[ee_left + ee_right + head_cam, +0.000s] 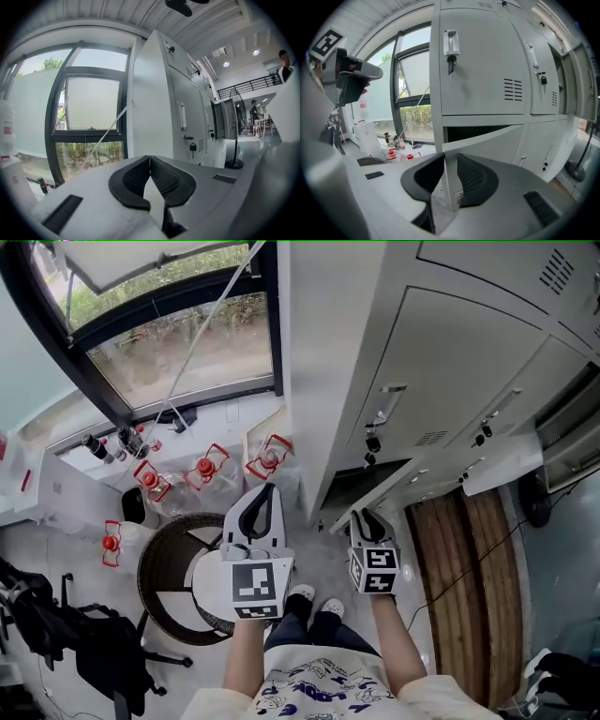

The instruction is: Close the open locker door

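Note:
In the grey locker bank (450, 362), one low locker door (380, 491) stands swung out, with its dark compartment (473, 132) showing behind it. My right gripper (367, 518) is at that door's free edge. In the right gripper view the door (487, 140) has its upright edge between the jaws of the right gripper (450, 165), and the pads press on it. My left gripper (263, 495) hangs in the air left of the lockers, shut on nothing. In the left gripper view the pads of the left gripper (150, 161) meet at their tips.
A second locker door (502, 463) stands open further right. A round wicker stool (169, 573) and red-capped water jugs (206, 468) sit by the window on the left. A black chair (84, 643) is at the lower left. A fan stand (233, 163) is beyond the lockers.

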